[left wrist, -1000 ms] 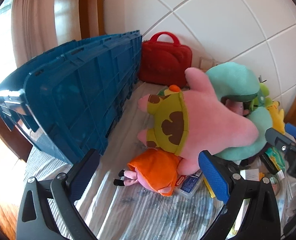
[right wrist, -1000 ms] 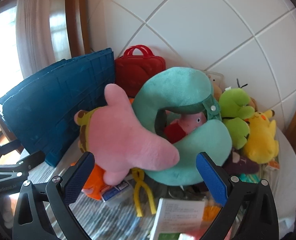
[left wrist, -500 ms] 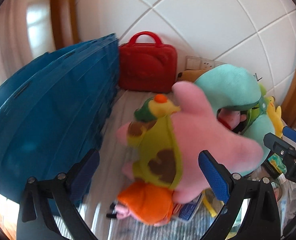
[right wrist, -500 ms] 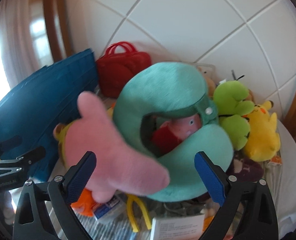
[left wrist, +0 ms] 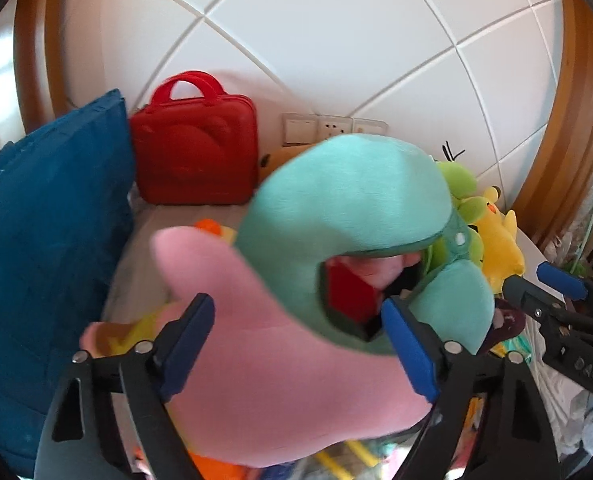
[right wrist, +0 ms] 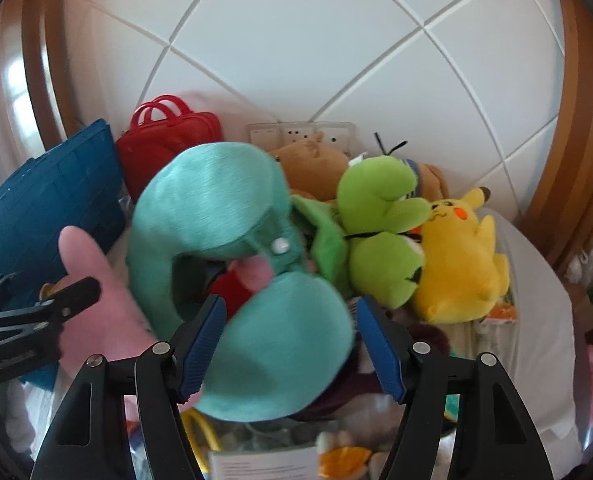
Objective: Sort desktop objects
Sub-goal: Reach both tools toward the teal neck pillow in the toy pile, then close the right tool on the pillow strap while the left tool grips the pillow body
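A pink starfish plush lies on the pile, and my left gripper stands open around its arm, the blue pads on either side. A teal neck pillow lies over the plush; it also shows in the left wrist view. My right gripper is open around the pillow's lower lobe. A red and pink pig plush shows through the pillow's hole. I cannot tell whether either gripper's pads touch the toys.
A blue folded crate leans at the left. A red case stands against the tiled wall. A green plush, a yellow Pikachu plush and a brown plush lie at the right. Small clutter lies below the grippers.
Both grippers have moved forward into the pile. The left now straddles the pink plush and the right straddles the teal pillow. Both jaw gaps look narrower.
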Available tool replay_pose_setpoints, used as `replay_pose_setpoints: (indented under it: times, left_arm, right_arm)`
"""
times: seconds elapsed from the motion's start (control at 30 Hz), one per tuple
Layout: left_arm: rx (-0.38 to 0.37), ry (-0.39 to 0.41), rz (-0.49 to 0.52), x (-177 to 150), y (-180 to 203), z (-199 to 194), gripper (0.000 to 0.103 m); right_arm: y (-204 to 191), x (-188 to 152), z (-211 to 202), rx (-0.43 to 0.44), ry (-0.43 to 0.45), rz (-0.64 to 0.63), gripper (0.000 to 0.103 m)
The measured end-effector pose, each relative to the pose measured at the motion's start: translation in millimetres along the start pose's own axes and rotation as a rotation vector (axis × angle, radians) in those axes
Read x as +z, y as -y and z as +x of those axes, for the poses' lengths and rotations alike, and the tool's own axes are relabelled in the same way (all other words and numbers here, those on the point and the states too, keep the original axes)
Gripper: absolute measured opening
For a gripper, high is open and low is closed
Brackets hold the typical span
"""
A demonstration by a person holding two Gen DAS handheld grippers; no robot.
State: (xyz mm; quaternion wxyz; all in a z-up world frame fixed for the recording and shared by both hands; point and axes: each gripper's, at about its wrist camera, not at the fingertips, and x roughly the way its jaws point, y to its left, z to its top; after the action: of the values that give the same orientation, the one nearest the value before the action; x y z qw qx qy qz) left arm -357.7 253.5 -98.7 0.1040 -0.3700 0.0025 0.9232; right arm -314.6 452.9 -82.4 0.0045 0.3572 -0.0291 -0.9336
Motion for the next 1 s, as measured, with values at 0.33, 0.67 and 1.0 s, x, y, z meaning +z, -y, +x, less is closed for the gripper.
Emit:
replay_pose_setpoints:
  times: [0.33,0.67,1.0]
  left_arm:
    - [0.209,-0.043,-0.088,-38,52,24,0.075]
    - [0.406,0.007,-0.144,-29,-10,7,0.069]
    - [0.192,0.025,-0.151,-11,14,-5,0.088]
  right_arm:
    - [31,15,44,0.205,-0.075,-0.152,0.051]
    - [35,7,85,0.246,-0.159,-0.148,0.051]
    - [72,-22,82,0.119,-0.231,-0.057,0.050]
